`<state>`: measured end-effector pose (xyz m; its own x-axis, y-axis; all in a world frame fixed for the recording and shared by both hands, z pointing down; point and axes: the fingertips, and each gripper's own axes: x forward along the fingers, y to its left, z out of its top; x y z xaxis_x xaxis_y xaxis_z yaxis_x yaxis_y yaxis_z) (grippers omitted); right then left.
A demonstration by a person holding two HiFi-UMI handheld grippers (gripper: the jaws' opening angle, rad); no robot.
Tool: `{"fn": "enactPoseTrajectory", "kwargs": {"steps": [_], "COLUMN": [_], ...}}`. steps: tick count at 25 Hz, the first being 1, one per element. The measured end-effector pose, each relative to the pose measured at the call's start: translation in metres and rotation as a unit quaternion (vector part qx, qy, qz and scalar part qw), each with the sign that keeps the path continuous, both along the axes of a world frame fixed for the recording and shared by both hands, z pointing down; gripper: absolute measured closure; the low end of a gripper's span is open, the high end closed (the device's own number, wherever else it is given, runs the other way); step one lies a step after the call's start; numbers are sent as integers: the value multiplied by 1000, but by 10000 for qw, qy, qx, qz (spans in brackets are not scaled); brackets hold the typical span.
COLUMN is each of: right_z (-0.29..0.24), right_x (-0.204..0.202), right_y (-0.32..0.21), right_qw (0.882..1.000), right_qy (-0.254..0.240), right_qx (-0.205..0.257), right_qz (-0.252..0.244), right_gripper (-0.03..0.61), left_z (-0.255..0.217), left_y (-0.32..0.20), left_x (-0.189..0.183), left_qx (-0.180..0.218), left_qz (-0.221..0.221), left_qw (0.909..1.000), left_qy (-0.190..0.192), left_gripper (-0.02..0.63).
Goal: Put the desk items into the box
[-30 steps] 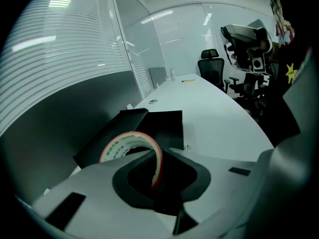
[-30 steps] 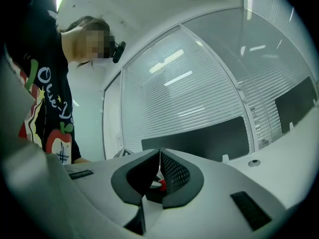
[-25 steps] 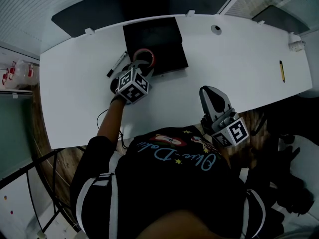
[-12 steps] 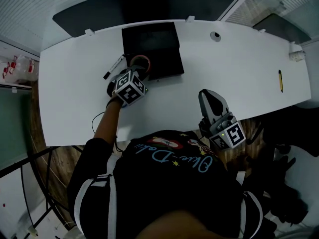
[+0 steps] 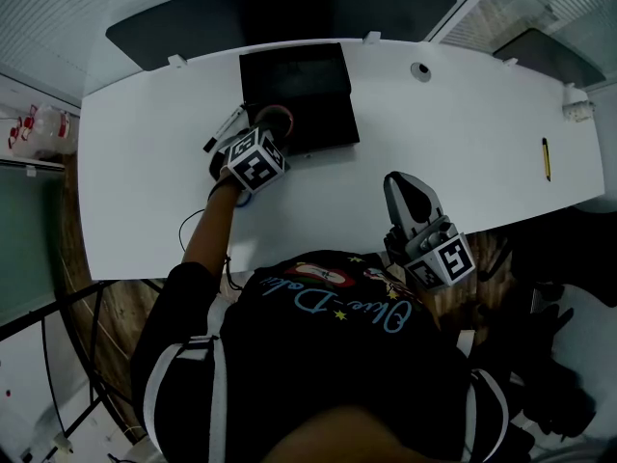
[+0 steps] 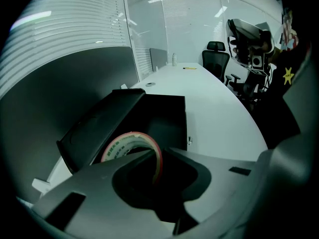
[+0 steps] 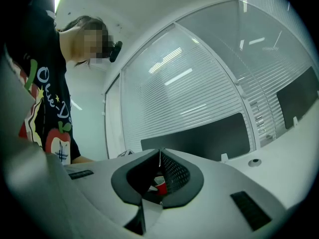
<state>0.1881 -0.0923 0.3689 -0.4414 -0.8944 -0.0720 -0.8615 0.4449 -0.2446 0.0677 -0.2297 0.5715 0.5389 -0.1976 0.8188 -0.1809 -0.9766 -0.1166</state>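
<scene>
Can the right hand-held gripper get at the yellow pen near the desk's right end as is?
Likely yes. The right hand-held gripper is empty, jaws together, and only bare desk lies between it and the yellow pen. It must open first.

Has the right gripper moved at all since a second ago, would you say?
No. The right gripper still hovers over the near edge of the desk, as before.

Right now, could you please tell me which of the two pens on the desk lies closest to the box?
The black marker, just left of the black box; the yellow pen lies far away, near the right end of the desk.
</scene>
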Motion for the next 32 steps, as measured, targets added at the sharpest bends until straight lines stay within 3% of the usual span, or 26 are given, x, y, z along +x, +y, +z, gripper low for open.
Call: {"fn": "enactPoseTrajectory", "kwargs": {"steps": [13,18,24,32], "right_z": [0,-1,-2,-2], "right_x": [10,13,15,13], "right_y": [5,5,6,7], "right_qw": [9997,9997,9996,9996], "right_qy": [-149,-160,-177,-212], "right_qx": [29,49,92,140], "right_qz": [184,189,198,87], "right_gripper": [566,566,566,567], "left_z": [-1,-3,-7,-24], "left_y": [0,1,3,5], "left_x": [-4,-4,-7,-7], "left_qx": [261,74,154,202], "left_qz": [339,187,99,-283], "left_qw": [9989,9998,9998,9986], "left_qy": [-198,-75,-56,400], "left_gripper": [529,525,525,526]}}
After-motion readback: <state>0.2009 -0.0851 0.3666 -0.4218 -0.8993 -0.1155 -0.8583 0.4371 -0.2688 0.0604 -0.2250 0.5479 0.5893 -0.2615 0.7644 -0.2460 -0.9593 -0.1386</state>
